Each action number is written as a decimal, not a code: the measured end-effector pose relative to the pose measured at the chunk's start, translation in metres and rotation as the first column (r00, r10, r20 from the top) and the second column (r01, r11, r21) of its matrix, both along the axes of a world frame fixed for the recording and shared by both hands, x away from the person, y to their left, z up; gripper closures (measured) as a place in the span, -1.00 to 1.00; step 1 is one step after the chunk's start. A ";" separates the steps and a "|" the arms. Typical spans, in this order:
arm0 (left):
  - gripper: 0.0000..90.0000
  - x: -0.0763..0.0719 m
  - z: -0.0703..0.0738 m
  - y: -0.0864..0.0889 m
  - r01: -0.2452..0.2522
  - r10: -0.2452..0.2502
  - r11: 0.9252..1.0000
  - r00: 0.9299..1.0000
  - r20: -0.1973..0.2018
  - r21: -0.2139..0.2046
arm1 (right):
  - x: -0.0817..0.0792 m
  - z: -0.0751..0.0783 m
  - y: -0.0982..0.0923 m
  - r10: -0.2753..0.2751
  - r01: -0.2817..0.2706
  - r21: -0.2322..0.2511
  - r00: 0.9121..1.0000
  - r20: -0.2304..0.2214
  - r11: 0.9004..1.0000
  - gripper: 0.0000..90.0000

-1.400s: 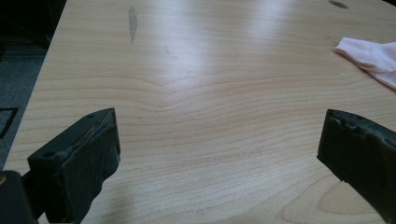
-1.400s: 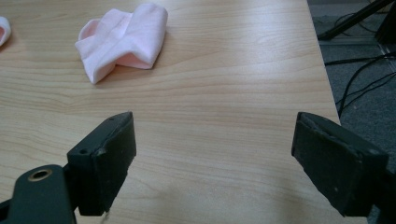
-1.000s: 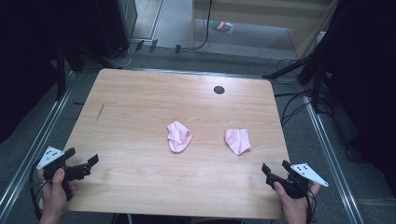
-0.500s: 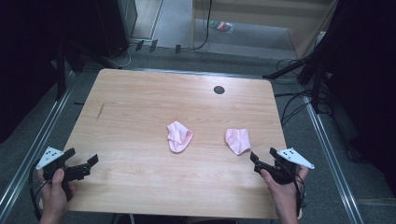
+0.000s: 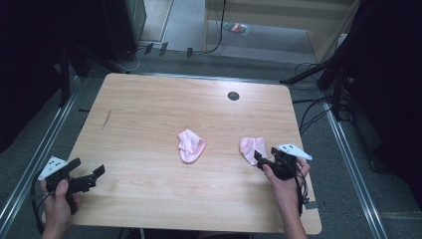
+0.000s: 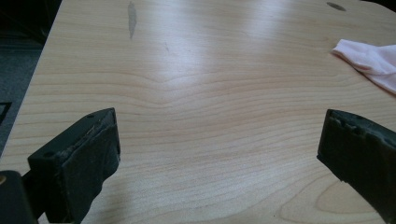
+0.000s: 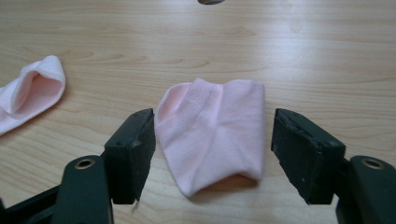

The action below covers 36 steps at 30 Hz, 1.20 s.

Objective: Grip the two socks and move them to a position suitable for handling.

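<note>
Two pink ankle socks lie on the wooden counter, and the work in hand is the pick-up of the right-hand sock (image 5: pixel 250 148), which rests flat and folded near the counter's right edge, well short of the front edge. The other sock (image 5: pixel 190 145) sits near the middle of the counter, apart from the first, its cuff gaping open. The right gripper (image 5: pixel 265 160) is at the near end of the right-hand sock with its jaws spread wide; in the right gripper view the sock (image 7: pixel 215 133) lies squarely between the two black jaws, one jaw just beside the ribbed cuff edge, the other a little clear of the folded side. To do this step well, I judge the gripper should go lower until the jaw tips nearly touch the wood, slide forward a little so the pads overlap the cloth rather than just its near tip, and then close slowly so both layers bunch between the pads instead of one layer slipping out. A grab too high would likely catch only the top layer. The left gripper (image 5: pixel 87 178) waits near the front left corner, its jaws open over bare wood.
</note>
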State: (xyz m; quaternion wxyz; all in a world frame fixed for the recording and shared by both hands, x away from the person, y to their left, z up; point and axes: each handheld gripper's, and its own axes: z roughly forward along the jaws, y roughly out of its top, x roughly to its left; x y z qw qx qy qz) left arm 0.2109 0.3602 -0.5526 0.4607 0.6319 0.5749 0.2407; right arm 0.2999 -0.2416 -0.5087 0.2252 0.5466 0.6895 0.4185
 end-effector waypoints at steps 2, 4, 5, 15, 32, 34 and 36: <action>-1.00 0.000 0.000 0.000 -0.001 0.001 1.000 1.000 -0.001 -0.001 | 0.004 -0.002 0.002 0.004 -0.004 -0.004 1.000 -0.010 1.000 -0.27; -1.00 0.000 0.000 0.000 0.000 0.000 1.000 1.000 -0.002 0.000 | 0.010 -0.006 0.007 0.001 -0.001 -0.021 1.000 -0.024 1.000 -0.25; -1.00 0.000 0.000 0.000 0.002 -0.002 1.000 1.000 -0.002 0.002 | 0.013 -0.007 0.009 -0.001 0.000 -0.027 0.999 -0.034 1.000 -0.24; -1.00 0.000 0.000 0.000 0.003 -0.003 1.000 1.000 -0.003 0.000 | 0.038 -0.015 0.020 -0.007 0.002 -0.079 0.998 -0.065 0.997 -0.25; -1.00 0.001 0.000 -0.001 0.002 -0.002 1.000 1.000 -0.007 -0.001 | 0.043 -0.035 0.026 -0.044 0.027 -0.158 0.994 -0.102 0.987 0.00; -1.00 0.001 0.000 -0.001 0.002 -0.002 1.000 1.000 -0.007 -0.001 | 0.042 -0.035 0.025 -0.040 0.025 -0.160 0.995 -0.095 0.987 0.05; -1.00 0.000 0.000 -0.001 0.004 -0.004 1.000 1.000 -0.008 -0.003 | 0.041 -0.035 0.025 -0.040 0.025 -0.164 0.995 -0.091 0.986 0.12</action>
